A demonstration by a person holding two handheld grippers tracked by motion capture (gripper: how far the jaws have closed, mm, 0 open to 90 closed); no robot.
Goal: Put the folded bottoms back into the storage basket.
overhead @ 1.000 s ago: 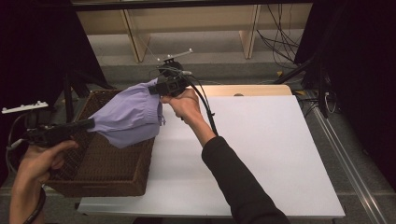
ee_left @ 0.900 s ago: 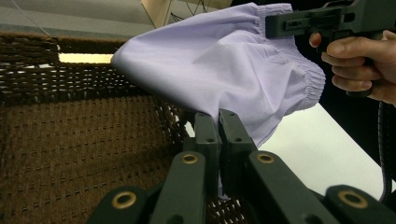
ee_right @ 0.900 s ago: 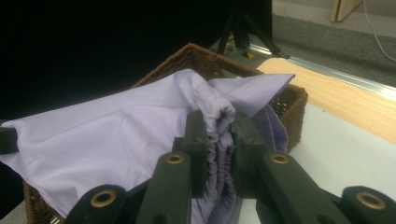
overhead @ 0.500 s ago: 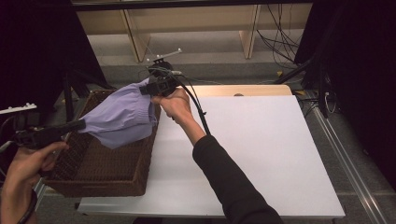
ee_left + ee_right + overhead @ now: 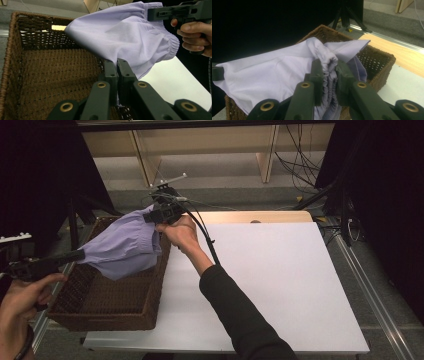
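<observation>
Lilac cloth (image 5: 125, 247): it is stretched in the air over the wicker basket (image 5: 107, 307), between the two grippers.
Left gripper (image 5: 117, 72): the jaws are pressed together on a thin edge of the cloth — only a small bite is seen.
Right gripper (image 5: 329, 75): the jaws are closed on the gathered elastic hem, a thick bunch.
Risk: if the cloth is pulled tighter, the thin edge may be lost from the left gripper.
Risk: a hanging fold may be caught on the basket rim — the cloth would then be dragged aside, onto the white table (image 5: 280, 280).
</observation>
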